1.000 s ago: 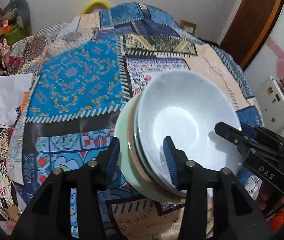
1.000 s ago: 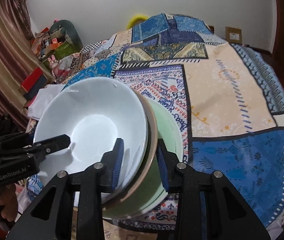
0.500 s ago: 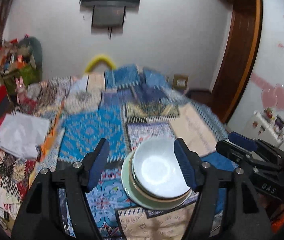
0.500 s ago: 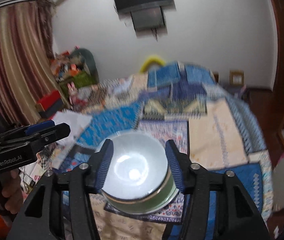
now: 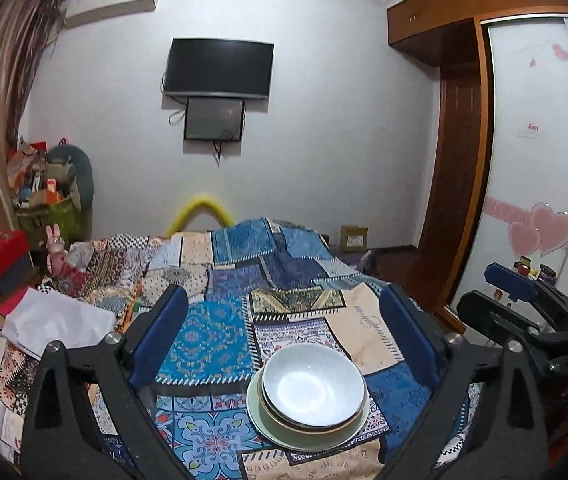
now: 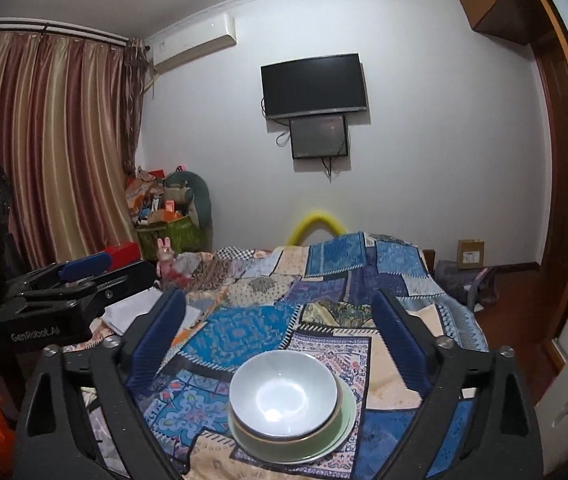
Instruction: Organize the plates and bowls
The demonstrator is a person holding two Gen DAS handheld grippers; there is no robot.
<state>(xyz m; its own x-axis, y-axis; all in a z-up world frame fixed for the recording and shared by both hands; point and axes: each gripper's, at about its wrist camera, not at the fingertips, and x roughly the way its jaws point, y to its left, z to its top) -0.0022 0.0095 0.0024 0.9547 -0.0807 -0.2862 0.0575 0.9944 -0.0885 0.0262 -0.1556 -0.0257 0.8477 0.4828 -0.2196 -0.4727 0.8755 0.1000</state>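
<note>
Left to right: striped curtain (image 6: 44, 152) and a clutter pile (image 6: 164, 216) at the far left, white paper (image 5: 56, 322) on the bed's left edge, then the patchwork cover (image 5: 212, 336) across the middle. Left gripper (image 5: 282, 336) has its jaws opening, near full spread, nothing between the pads; the stack shows through the gap but sits well below and clear of them. Task items are one pile on the cover near the front edge: white bowl (image 5: 313, 386) on top, nested in a brown-rimmed dish (image 6: 337, 412), all on a pale green plate (image 5: 260, 416). Stack looks centred and level, nothing tilted that I can see. Right gripper (image 6: 280, 338) is the same: jaws opening wide, empty, stack visible between the fingers but untouched. Each gripper also shows at the edge of the other's view, both apart from the dishes. Further right: wall TV (image 6: 313, 86), then wardrobe (image 5: 455, 160). My read: stacking is done, both grippers are free, and I see no other loose plates or bowls anywhere on the bed. Nothing obviously left, unless items sit out of frame.
</note>
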